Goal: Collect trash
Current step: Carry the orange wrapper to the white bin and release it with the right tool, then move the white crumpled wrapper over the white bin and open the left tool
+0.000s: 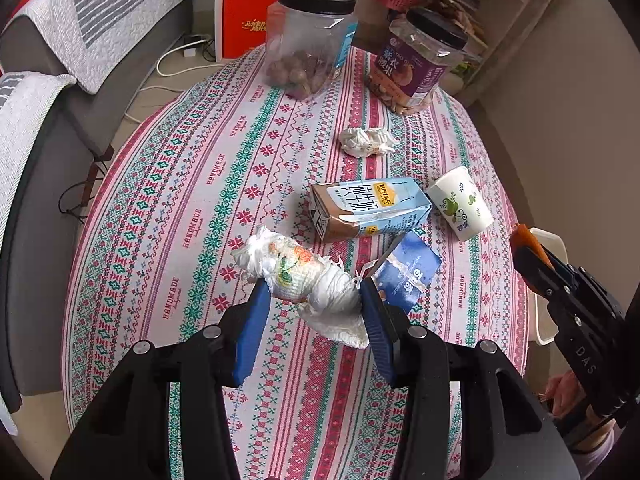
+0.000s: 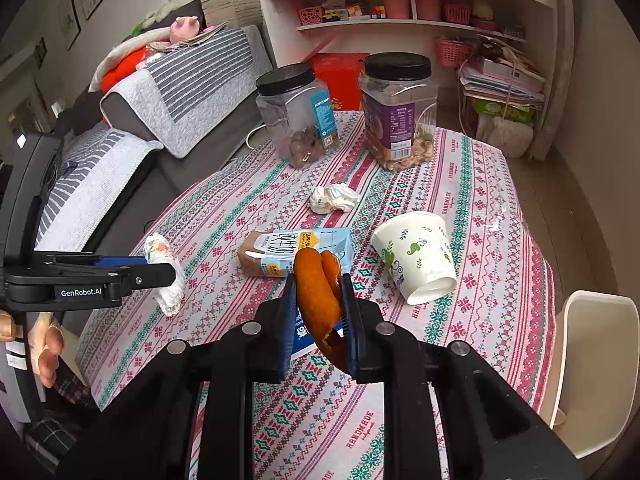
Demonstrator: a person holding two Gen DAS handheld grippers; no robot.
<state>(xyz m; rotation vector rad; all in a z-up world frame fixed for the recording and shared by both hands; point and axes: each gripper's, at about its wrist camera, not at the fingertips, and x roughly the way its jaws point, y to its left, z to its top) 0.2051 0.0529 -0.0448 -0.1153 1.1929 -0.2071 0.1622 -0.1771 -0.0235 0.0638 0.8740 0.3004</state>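
Claws [image 1: 312, 300] [image 2: 318, 304] clamp tissue wad [image 1: 300, 276], orange peel [image 2: 318, 296].

Each black hand-held gripper [image 1: 312, 304] has 2 blue pads, seemingly ribbed.

- The left gripper [image 1: 312, 300] is raised above the near part of the table, its blue-padded fingers [image 1: 252, 320] clamped on a rolled-up tissue wad [image 1: 304, 276].
- The left hand [image 2: 44, 344] grips its handle below the table's near left edge.
- The right gripper [image 2: 318, 300] is up over the near middle of the table, fingers pressed closely on an orange peel [image 2: 316, 284].
- The right hand [image 1: 564, 392] shows only partly beyond the table's right edge.
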